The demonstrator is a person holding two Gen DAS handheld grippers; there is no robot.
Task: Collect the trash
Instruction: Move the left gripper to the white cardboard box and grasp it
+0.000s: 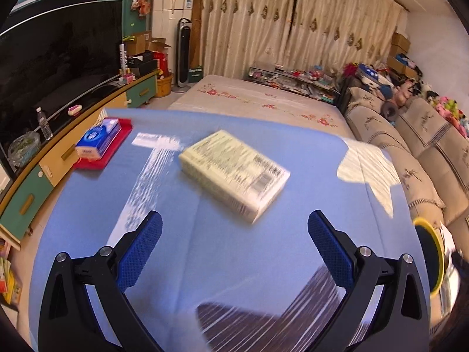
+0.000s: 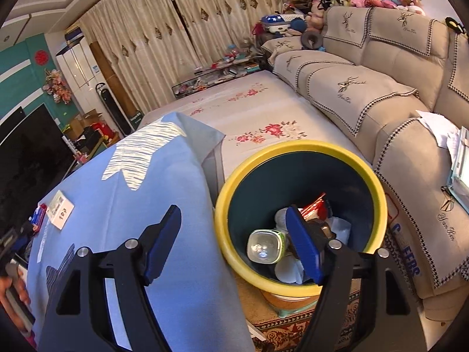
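Note:
A pale yellow printed pack [image 1: 234, 173] lies on the blue tablecloth [image 1: 88, 205], a little ahead of my left gripper [image 1: 234, 220], which is open with nothing between its fingers. In the right wrist view my right gripper [image 2: 233, 215] is open and empty, over the table's right edge beside a yellow-rimmed dark bin [image 2: 302, 146]. Its right finger [image 2: 302, 243] hangs over the bin's mouth. Inside the bin lie a clear bottle with a green label [image 2: 263, 246], a red wrapper [image 2: 315, 205] and crumpled paper [image 2: 288, 268]. The same pack [image 2: 60, 209] shows far left on the cloth.
A blue tissue pack [image 1: 98, 138] rests on a red tray [image 1: 118, 143] at the table's far left. A TV cabinet [image 1: 58, 158] with a water bottle [image 1: 45, 123] runs along the left. A beige sofa [image 2: 381, 102] stands right of the bin. A hand [image 2: 14, 290] shows at the left edge.

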